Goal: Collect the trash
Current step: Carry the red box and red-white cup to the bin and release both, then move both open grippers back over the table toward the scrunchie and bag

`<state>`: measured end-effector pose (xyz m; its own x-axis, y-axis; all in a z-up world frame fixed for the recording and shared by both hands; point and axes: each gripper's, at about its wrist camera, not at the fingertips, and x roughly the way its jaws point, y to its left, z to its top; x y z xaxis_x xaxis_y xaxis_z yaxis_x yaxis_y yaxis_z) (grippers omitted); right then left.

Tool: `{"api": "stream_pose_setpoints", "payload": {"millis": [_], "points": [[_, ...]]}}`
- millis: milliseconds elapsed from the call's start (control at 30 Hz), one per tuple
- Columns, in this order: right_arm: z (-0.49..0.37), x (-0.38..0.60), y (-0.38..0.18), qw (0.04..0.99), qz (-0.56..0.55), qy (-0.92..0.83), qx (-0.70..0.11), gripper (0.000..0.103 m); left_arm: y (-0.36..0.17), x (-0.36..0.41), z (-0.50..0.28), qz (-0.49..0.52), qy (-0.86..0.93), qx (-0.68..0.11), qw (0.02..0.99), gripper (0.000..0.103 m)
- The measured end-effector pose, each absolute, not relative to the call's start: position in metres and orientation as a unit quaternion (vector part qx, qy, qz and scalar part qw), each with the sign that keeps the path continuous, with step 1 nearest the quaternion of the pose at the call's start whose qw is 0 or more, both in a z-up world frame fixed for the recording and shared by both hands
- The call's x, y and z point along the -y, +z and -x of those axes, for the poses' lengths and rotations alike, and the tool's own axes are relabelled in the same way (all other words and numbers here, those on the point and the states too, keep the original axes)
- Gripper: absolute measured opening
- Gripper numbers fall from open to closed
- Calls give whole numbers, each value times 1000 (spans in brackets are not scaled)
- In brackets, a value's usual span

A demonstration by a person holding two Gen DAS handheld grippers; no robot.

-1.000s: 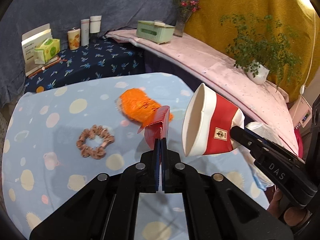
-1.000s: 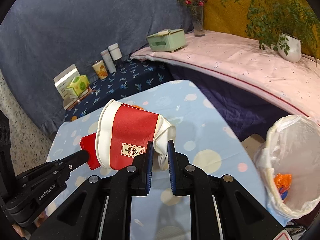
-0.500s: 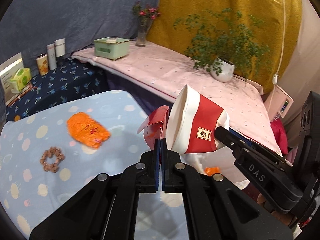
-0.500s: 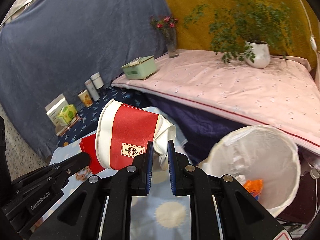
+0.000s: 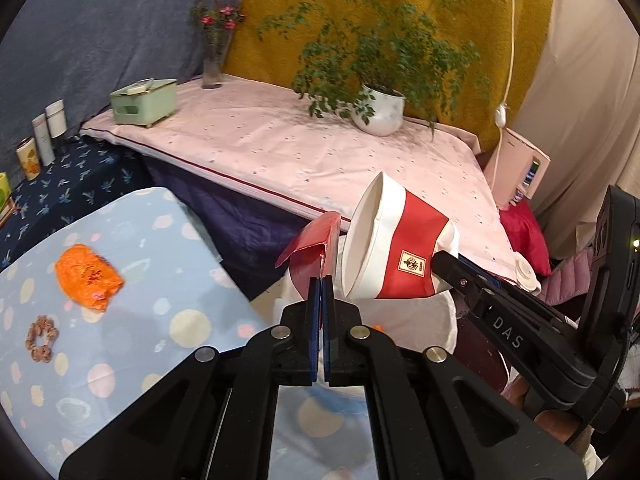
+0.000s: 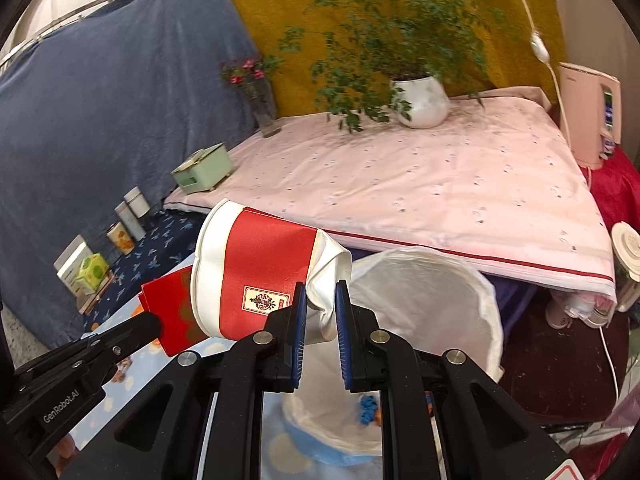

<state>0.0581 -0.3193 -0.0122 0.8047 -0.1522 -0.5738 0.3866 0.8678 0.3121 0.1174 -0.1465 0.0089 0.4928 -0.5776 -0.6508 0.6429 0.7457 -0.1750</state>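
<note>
- Red-and-white paper cup [image 6: 256, 276]: light, thin-walled, crushes easily; its crumpled base is the safest hold.
- Right claw [image 6: 321, 312] pinches that base, nearly closed, cup held sideways over the bin [image 6: 440, 300] past the counter's [image 5: 132, 320] edge.
- Left claw [image 5: 321, 300], clenched tight, grips a red card [image 5: 310, 248] beside the cup.

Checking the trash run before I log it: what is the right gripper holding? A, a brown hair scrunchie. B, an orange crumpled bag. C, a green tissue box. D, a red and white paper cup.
D: the right gripper is shut on the crushed base of the red and white paper cup, above the white-lined bin.
</note>
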Motion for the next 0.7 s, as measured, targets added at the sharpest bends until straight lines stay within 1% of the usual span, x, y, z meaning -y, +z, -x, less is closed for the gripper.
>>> {"api": "stream_pose_setpoints", "payload": {"millis": [200,267,300,333,367,433,600,700], "points": [[-46,347,-26,917,-227,-167,-281,14,-1,174,-116,-52,-366,-372,851,1],[-44,353,-30,915,-231,-170,-284,14,-6,179,-118,-51,-367,-382,847,5],[-43,355,-33,914,-233,-171,-285,14,-9,181,-119,-48,-367,-384,846,5],[-44,357,-35,913,-234,-172,-287,15,-11,182,-119,-48,-363,-387,847,16],[-45,358,-37,912,-235,-173,-289,15,-12,184,-121,-49,-355,-387,849,35],[-46,361,-40,908,-242,-173,-294,19,-15,183,-121,-48,-341,-384,856,53],[-46,362,-46,904,-248,-173,-301,19,-19,176,-126,-45,-329,-392,858,53],[-45,359,-45,906,-246,-171,-300,23,-19,172,-128,-45,-322,-393,860,56]]}}
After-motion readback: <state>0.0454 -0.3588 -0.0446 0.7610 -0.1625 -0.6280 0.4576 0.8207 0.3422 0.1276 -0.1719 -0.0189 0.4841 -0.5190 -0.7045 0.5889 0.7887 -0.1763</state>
